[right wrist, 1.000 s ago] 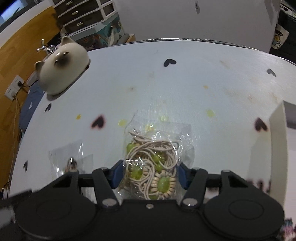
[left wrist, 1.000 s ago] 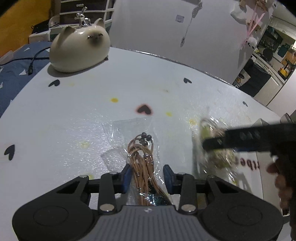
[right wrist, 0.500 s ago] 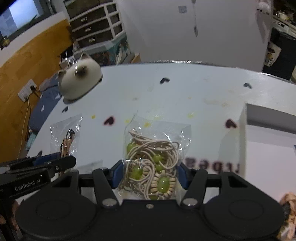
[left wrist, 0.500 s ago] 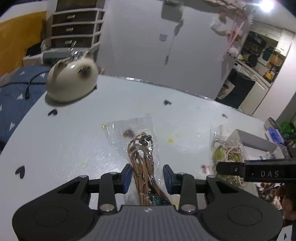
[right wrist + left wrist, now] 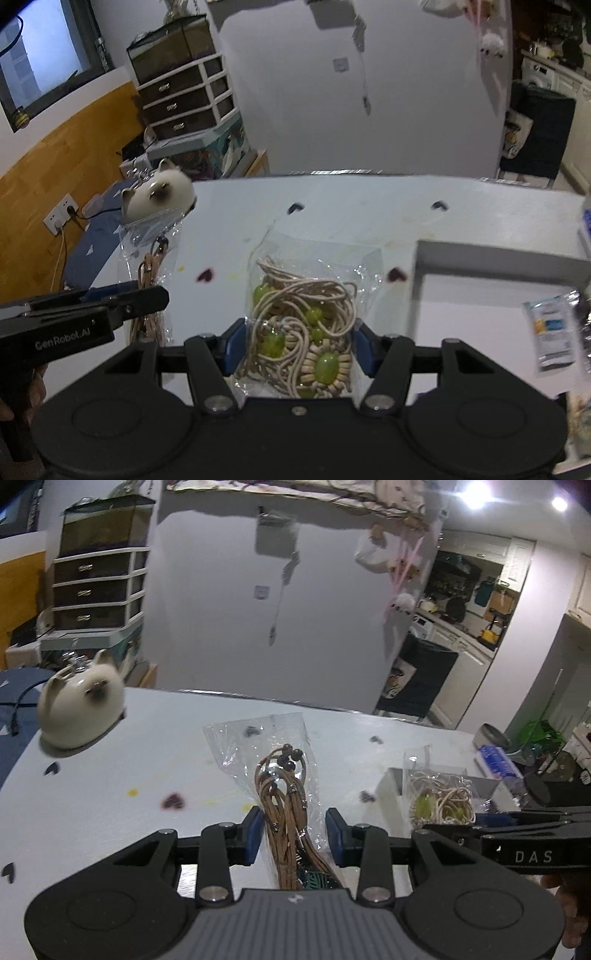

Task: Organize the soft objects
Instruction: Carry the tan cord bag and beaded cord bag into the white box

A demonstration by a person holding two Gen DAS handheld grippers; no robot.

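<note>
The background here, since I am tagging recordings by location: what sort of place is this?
Most likely a lived-in home: a stack of plastic drawers against the wall, a kitchen with a washing machine through the doorway, and a cat-shaped ornament on the heart-print table.

Dim indoor fisheye views, bending at edges.
Glaring from two ceiling lights (image 5: 476,496); blurring the cat figurine (image 5: 79,710).

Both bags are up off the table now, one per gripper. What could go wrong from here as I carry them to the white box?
1. The left gripper pinches the brown cord bag low down; the slick film could slip out.
2. The right gripper holds the bulky green bead bag, which could snag on the white box wall.
3. The two grippers travel close together and may knock into each other.
</note>
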